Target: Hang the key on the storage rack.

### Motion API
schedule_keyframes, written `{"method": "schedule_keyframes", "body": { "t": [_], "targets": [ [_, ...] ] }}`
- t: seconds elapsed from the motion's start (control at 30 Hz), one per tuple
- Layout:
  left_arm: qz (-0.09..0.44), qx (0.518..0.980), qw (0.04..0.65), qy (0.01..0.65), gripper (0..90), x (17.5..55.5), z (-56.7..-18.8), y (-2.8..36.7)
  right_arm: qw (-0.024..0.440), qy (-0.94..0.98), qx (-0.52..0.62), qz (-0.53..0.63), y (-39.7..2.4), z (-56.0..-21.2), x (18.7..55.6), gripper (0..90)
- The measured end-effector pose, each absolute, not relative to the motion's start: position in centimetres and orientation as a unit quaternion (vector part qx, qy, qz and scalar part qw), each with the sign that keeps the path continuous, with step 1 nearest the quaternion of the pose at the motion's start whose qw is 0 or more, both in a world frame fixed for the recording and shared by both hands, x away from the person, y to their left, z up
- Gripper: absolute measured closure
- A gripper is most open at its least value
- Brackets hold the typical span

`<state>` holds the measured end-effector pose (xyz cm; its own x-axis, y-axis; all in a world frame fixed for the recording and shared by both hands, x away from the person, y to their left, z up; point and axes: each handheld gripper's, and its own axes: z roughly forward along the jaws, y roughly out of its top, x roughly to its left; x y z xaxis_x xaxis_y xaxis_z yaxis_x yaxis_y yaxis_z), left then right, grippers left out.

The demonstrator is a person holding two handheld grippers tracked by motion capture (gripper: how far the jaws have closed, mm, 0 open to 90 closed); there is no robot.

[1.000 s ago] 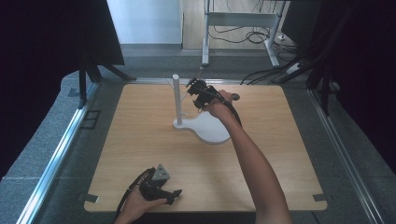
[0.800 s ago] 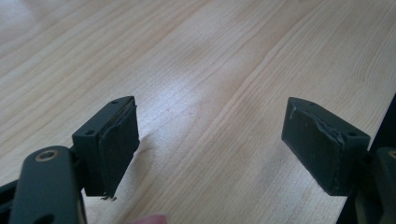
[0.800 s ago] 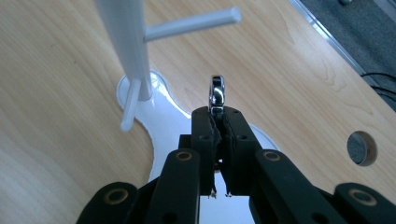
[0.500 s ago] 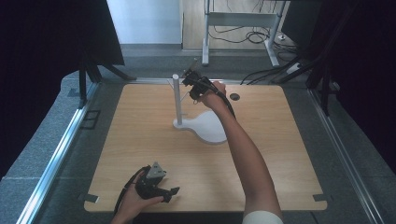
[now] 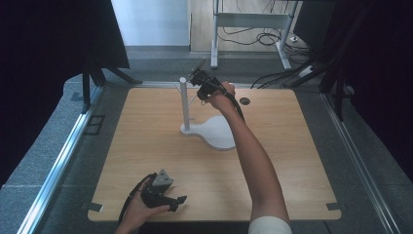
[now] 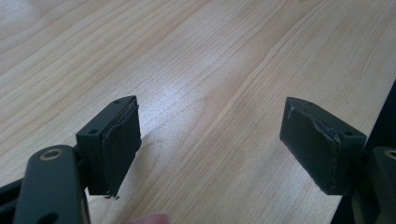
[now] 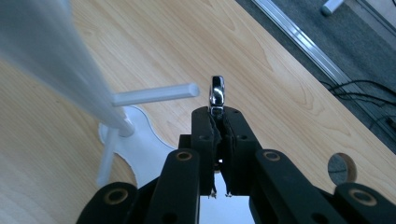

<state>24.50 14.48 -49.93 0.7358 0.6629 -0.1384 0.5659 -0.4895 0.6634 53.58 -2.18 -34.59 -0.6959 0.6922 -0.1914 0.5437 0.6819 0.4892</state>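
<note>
A white stand with an upright post rises from a flat white base at the middle of the wooden table. Thin white pegs stick out sideways from the post. My right gripper is raised beside the post's top, a little to its right. In the right gripper view it is shut on a small shiny metal piece, whose tip is just right of a peg's end. My left gripper rests low near the table's front edge; its jaws stand open over bare wood.
A round hole lies in the tabletop at the back right. Metal rails run along both sides of the table. Behind it are a desk frame and loose cables on grey carpet.
My right gripper has moved left and farther back with the metal piece, closing in on the top of the post. The left gripper has barely shifted.
</note>
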Motion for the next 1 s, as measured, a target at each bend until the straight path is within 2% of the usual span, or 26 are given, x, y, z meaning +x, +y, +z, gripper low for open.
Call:
{"method": "schedule_keyframes", "body": {
  "t": [0.4, 0.67, 1.0],
  "targets": [
    [0.067, 0.862, 0.355, 0.356, 20.7, 24.4, -50.0, 14.3, 0.186, 0.907, 0.323, 0.197, -0.6, -35.6, 52.1, 83.3],
    [0.066, 0.864, 0.352, 0.355, 20.8, 24.4, -50.0, 14.3, 0.175, 0.914, 0.299, 0.210, -1.0, -35.9, 49.7, 68.9],
    [0.071, 0.868, 0.345, 0.351, 20.8, 24.2, -50.0, 13.6, 0.160, 0.905, 0.295, 0.262, -5.5, -36.2, 45.3, 58.0]
  ]
}}
